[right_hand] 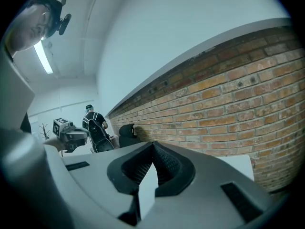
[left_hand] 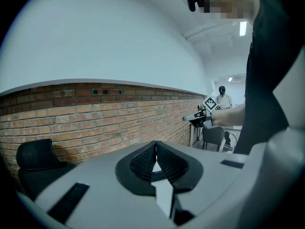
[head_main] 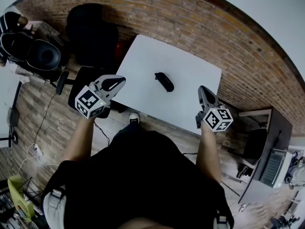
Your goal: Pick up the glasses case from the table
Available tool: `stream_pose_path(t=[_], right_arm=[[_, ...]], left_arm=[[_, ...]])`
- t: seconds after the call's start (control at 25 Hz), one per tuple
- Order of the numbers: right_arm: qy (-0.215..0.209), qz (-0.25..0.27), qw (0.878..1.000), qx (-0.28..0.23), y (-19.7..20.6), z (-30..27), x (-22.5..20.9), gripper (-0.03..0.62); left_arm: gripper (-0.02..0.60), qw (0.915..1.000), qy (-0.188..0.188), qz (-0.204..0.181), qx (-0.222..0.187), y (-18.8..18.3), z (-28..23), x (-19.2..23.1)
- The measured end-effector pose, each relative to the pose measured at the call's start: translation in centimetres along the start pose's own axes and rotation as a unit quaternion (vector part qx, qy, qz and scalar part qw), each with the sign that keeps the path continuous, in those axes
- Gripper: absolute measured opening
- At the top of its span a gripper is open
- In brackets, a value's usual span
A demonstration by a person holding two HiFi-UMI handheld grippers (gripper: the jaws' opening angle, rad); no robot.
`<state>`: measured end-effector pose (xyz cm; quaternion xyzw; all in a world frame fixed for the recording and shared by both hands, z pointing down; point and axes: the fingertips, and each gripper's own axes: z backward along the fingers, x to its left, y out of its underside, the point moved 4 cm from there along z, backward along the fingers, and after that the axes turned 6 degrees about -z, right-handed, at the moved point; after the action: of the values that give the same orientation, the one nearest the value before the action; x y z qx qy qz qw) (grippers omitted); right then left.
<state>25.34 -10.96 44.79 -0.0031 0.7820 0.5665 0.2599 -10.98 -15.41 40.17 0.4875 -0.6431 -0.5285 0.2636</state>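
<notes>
1. The glasses case (head_main: 164,82), a small dark oblong, was seen lying flat near the middle of the white table (head_main: 143,56), a little above the centre of the head view.
2. Its long axis was laid on a diagonal, from upper left to lower right of that view.
3. The left gripper (head_main: 114,83) was held at centre left of the head view, just beside the table's left edge. In the left gripper view its jaws were seen pressed together, with nothing between them.
4. The right gripper (head_main: 206,95) was held at centre right, over the table's lower right edge. Its jaws were likewise pressed together and empty.
5. The case was placed between the two grippers and slightly higher in the frame, that is, ahead of both and inward of each. Neither gripper could be called plainly nearer, though the right tip was perhaps marginally closer.
6. The case was shown in neither gripper view, where only a brick wall (right_hand: 248,99) and the opposite gripper appeared.
7. The pick-up was judged not yet begun. Whichever gripper was used, its jaws would have to be spread and set across the case's short width.
</notes>
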Motion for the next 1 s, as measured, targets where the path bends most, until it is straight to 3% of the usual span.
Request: stream_pose_path(t=[1.0], right_arm=[[0.015, 0.004, 0.999, 0.032, 1.3, -4.6, -0.6, 0.014]], left_arm=[[0.012, 0.9999, 0.010, 0.008, 0.007, 2.1, -1.0, 3.8]])
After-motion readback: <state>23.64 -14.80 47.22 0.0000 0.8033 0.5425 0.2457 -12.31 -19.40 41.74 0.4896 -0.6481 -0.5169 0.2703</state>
